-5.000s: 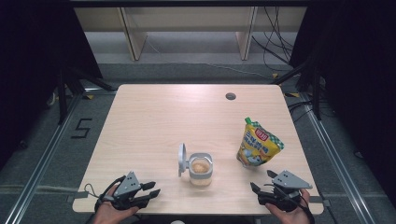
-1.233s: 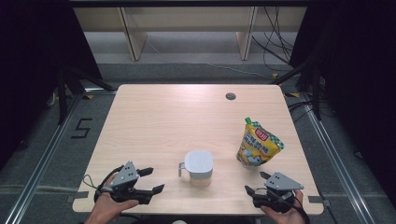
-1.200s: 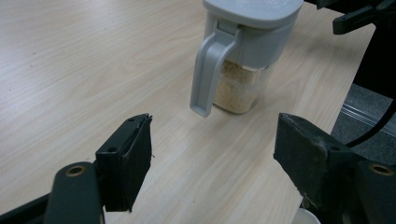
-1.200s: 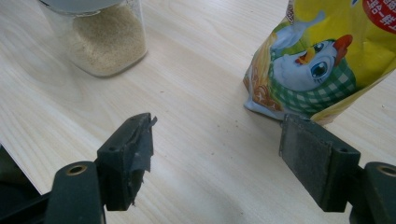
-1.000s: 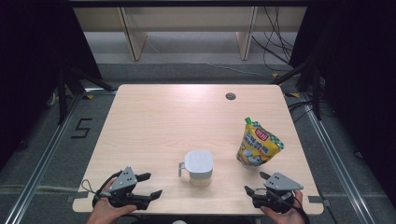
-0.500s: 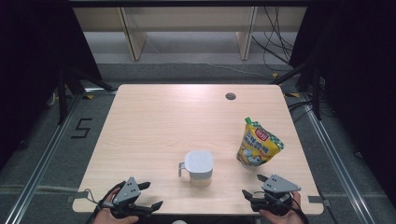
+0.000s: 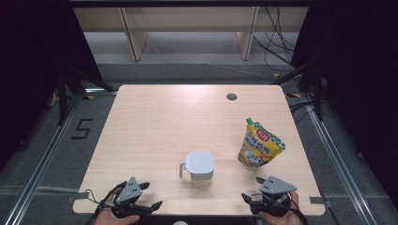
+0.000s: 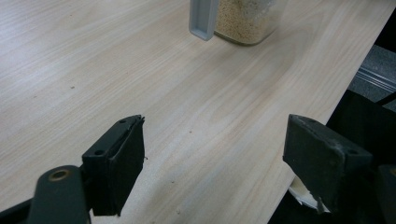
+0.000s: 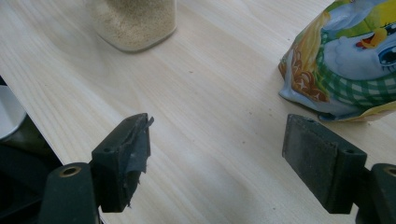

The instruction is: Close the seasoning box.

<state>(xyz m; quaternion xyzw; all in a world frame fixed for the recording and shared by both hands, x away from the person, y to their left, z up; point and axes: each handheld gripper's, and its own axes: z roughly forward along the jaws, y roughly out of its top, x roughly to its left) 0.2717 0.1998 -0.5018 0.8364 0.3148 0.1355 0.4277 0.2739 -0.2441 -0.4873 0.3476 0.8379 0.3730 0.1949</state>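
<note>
A: What is sitting where on the table [image 7: 155, 122]?
B: The lidded container [image 7: 200, 167] is standing just below centre, its handle pointing to nine o'clock. The pouch [image 7: 259, 143] is leaning at its three o'clock, apart from it.
A: And the hole [image 7: 231, 96]?
B: Lying toward one o'clock, near the far edge

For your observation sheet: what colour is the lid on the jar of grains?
White: the lid on the jar shows best in the high view.

Container [image 8: 243, 21] top cut off by frame edge; pouch [image 9: 348, 65] likewise cropped.
</note>
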